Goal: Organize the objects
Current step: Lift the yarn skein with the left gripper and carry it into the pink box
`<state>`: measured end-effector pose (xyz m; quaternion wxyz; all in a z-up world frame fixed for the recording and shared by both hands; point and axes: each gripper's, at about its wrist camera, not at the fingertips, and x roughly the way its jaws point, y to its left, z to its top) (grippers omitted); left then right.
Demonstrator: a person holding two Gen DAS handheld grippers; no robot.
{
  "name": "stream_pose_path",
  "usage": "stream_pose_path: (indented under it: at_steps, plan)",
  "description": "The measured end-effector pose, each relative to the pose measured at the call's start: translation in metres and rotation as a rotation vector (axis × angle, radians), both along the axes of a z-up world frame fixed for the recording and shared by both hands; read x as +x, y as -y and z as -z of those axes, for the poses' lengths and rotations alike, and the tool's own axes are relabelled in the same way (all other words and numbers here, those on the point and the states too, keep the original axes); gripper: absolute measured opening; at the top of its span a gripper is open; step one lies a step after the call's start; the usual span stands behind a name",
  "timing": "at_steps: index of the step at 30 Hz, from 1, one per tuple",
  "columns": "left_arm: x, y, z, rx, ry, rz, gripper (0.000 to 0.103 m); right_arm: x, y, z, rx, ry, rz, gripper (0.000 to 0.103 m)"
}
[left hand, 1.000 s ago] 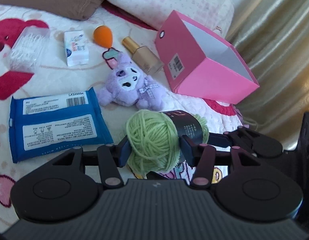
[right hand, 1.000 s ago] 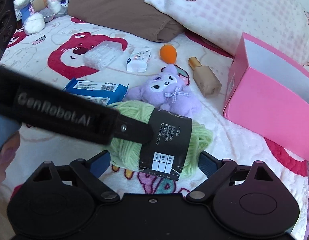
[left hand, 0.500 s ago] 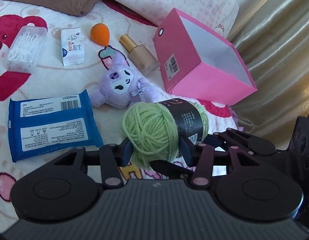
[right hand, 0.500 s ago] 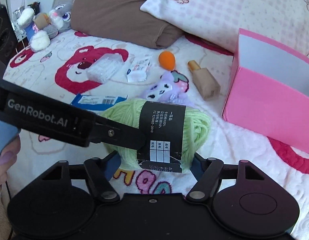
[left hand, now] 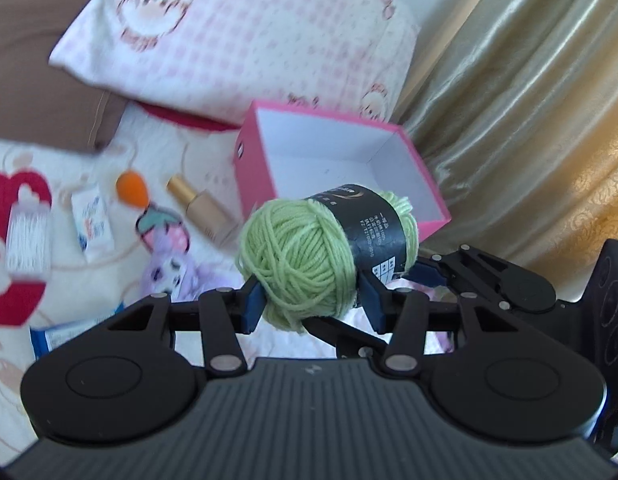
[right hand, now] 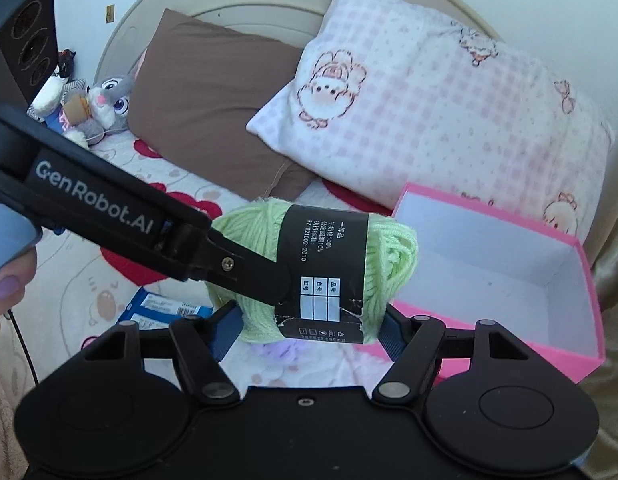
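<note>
A green yarn ball (left hand: 305,256) with a black paper band is held in the air by both grippers. My left gripper (left hand: 311,300) is shut on its rounded end. My right gripper (right hand: 309,330) is shut on its banded body (right hand: 321,276), and the left gripper's arm (right hand: 121,220) crosses that view from the left. The open pink box (left hand: 349,168) with a white inside lies on the bed just beyond the yarn, and shows to the right in the right wrist view (right hand: 505,280).
On the patterned bedspread lie a purple plush (left hand: 169,268), a foundation bottle (left hand: 205,212), an orange sponge (left hand: 131,188), a small white packet (left hand: 93,220), a clear box (left hand: 29,236) and a blue wipes pack (right hand: 165,308). Pillows (right hand: 429,112) sit behind; a gold curtain (left hand: 529,120) hangs right.
Both grippers have lifted the yarn ball off the bed and carried it up towards the pink box. The box opening now shows directly behind the yarn.
</note>
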<state>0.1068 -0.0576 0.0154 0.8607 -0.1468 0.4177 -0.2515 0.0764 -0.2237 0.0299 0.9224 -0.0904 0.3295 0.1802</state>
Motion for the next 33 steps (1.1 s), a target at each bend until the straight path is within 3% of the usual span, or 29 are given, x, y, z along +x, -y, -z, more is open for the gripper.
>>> stream_pose_path:
  at_steps: [6,12,19,26,33]
  plan:
    - [0.034,0.04,-0.045,0.012,0.048,0.07,0.048,0.022,0.035,-0.045,-0.046,0.058,0.034,0.074]
    - [0.092,0.102,-0.047,0.033,0.039,0.072,0.049,0.066,0.076,-0.046,-0.11,0.065,0.107,0.074]
    - [0.169,0.155,-0.001,0.057,-0.018,0.094,0.049,0.141,0.122,0.002,-0.091,-0.045,0.16,0.073]
    - [0.224,0.198,0.059,0.084,-0.123,0.129,0.049,0.181,0.157,0.061,-0.01,-0.135,0.266,0.072]
    - [0.257,0.216,0.103,0.053,-0.262,0.114,0.049,0.217,0.172,0.099,-0.059,-0.285,0.315,0.074]
